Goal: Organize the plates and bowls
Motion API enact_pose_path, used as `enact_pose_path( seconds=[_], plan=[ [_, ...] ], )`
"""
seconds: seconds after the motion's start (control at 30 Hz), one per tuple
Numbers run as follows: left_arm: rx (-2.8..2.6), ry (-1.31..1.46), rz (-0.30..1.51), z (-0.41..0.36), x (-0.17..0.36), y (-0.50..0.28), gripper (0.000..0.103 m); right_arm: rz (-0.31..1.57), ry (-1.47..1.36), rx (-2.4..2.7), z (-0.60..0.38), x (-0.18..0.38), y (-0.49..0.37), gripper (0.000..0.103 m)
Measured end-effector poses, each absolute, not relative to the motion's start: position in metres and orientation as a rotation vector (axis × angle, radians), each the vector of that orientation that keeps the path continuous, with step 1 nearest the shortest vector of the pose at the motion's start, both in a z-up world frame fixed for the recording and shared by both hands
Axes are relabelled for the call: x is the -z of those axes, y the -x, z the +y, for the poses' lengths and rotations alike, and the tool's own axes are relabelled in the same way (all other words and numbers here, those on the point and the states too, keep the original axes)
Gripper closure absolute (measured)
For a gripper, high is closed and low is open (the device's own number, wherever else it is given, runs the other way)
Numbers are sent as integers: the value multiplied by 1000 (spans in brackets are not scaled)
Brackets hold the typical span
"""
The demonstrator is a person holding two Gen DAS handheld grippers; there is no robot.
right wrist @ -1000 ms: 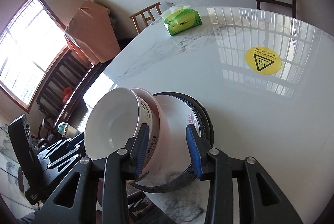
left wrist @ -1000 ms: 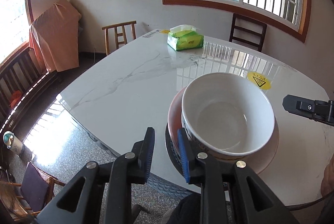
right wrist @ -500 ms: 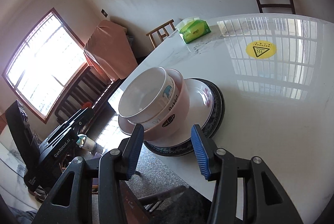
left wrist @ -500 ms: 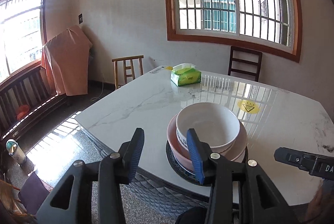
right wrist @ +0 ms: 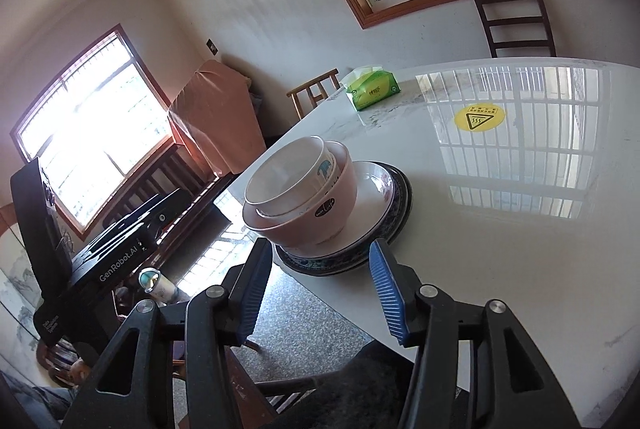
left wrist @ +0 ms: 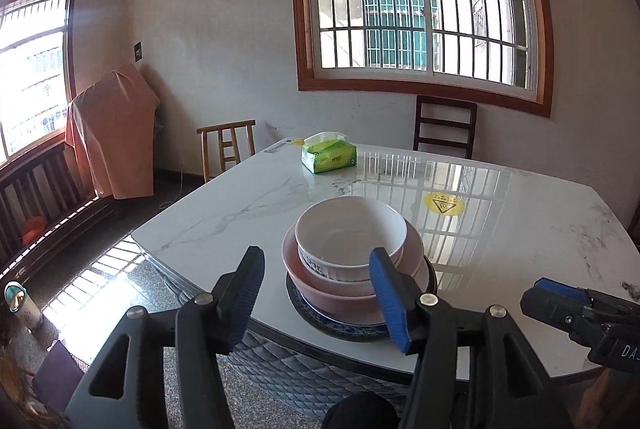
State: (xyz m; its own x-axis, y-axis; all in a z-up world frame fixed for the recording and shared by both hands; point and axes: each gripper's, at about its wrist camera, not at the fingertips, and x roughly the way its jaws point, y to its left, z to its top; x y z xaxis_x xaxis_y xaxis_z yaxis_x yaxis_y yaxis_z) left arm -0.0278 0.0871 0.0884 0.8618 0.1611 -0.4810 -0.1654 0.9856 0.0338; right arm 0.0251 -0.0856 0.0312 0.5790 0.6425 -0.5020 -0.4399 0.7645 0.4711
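- My left gripper (left wrist: 316, 293) and my right gripper (right wrist: 316, 289) both hang off the table's near edge, blue-padded fingers apart, holding nothing.
- The white ceramic bowl (left wrist: 351, 242) sits nested in the pink ceramic bowl (right wrist: 320, 205), on the white plate (right wrist: 374, 185) and the dark blue-rimmed plate (right wrist: 403, 189).
- That stack rests near the edge of the white marble table (left wrist: 500, 229); a careless nudge from me could push it over.
- The white bowl looks off-centre, so a bump may rattle or chip it.
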Motion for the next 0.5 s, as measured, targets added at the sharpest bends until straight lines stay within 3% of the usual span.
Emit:
enact_pose_path(
  seconds=[0.33,0.5],
  plan=[
    [-167,-12,469,78,-91,36,35,664,-305,-660,-89,-26,-15,47],
    [-164,-14,466,74,-91,36,35,661,-318,-653,-96,-22,-12,45]
  ],
)
